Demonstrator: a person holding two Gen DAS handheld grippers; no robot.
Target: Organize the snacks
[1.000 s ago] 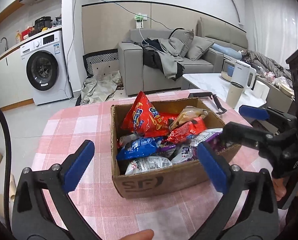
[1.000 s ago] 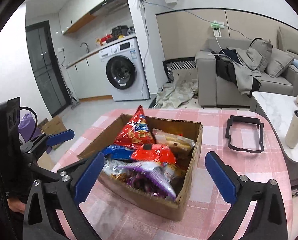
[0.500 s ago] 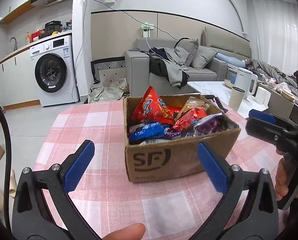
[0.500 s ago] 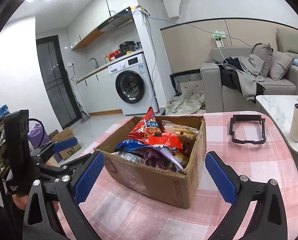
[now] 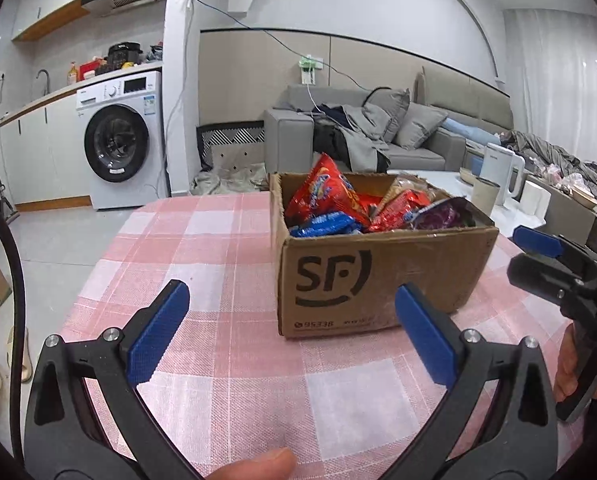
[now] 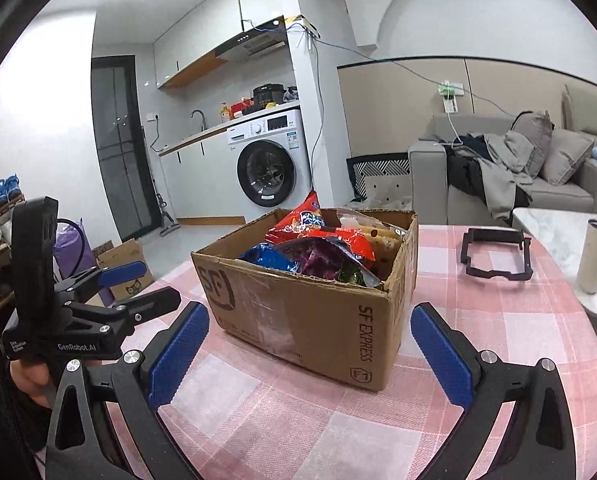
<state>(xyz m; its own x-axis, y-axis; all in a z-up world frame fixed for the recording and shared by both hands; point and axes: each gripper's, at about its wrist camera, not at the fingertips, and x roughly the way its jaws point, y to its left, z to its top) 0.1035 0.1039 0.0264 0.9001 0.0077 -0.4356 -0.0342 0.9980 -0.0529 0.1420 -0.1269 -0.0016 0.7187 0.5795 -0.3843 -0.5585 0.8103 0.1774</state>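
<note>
A brown cardboard box marked SF stands on the pink checked tablecloth. It holds several snack bags: a tall red bag, a blue bag, a purple bag. My left gripper is open and empty, low over the table just in front of the box. My right gripper is open and empty, at the box's near right corner. The snacks also show in the right wrist view. Each gripper shows in the other's view, the right, the left.
A black plastic frame lies on the table right of the box. A beige cup stands on a white marble table beyond. A washing machine and grey sofa are behind. The table's left edge drops to the floor.
Both grippers have dropped from above the box to table height in front of it. The box now shows side-on. Both stayed open and empty.
</note>
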